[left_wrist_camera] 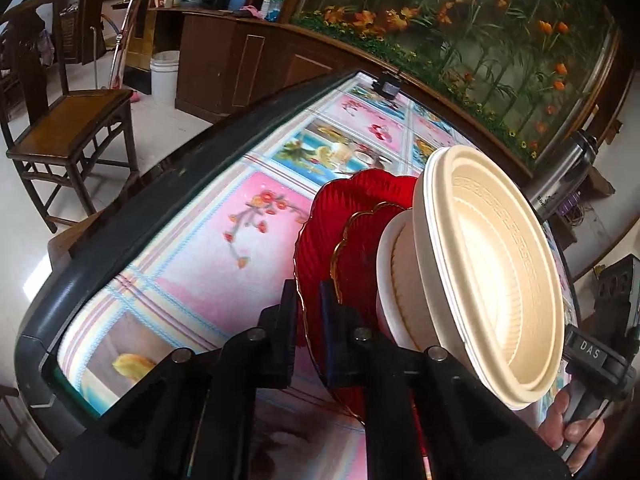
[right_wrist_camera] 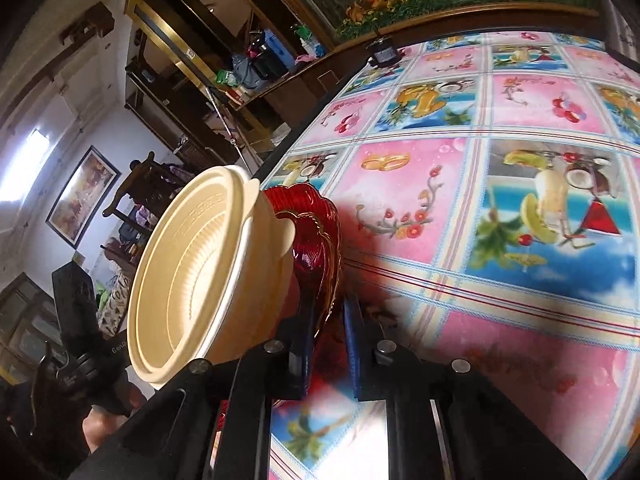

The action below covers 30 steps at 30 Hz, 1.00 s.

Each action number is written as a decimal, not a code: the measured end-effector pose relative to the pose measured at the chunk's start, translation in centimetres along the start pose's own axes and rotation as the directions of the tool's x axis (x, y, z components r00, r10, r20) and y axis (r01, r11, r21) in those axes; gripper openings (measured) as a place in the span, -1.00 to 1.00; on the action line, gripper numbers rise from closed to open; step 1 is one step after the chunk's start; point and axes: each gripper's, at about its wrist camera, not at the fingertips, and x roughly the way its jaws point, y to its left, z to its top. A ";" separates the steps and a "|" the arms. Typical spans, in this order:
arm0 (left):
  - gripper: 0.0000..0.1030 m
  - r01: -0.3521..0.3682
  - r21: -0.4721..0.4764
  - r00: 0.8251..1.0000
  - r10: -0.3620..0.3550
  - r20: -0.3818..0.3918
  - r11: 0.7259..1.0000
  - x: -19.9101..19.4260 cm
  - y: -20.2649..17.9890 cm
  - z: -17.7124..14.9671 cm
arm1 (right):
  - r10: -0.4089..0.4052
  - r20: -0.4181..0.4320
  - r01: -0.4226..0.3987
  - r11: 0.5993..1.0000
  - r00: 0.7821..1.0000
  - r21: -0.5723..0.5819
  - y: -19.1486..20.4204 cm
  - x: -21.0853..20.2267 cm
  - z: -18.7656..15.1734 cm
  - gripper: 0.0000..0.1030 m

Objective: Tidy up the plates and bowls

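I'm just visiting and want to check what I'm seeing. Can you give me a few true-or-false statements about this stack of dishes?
1. Both grippers pinch the red plate. True: left gripper, right gripper.
2. The cream bowls sit under the plates. False: they sit on top.
3. The tablecloth is plain white. False: pink and blue picture squares.
4. A smaller red plate lies on the larger one. True.

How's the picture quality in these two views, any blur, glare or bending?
Left wrist view: fisheye bends the table edge into a curve, corners go black, and glare whitens the floor at left. Right wrist view: the tablecloth is sharp in the middle, smeared near the bottom; a window blows out at left.
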 end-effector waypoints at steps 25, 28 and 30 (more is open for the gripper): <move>-0.84 0.071 0.249 0.995 -0.050 -0.091 0.966 5.7 -19.4 -2.2 | -0.249 0.180 0.193 0.941 0.952 0.279 -14.2 -13.7 -1.2 -0.73; -0.84 0.077 0.249 0.994 -0.056 -0.090 0.965 5.8 -19.3 -2.3 | -0.250 0.173 0.196 0.940 0.953 0.280 -14.2 -13.7 -1.3 -0.69; -0.78 0.084 0.243 0.994 -0.064 -0.090 0.966 5.7 -19.0 -2.4 | -0.245 0.169 0.191 0.939 0.955 0.285 -14.3 -13.4 -1.3 -0.67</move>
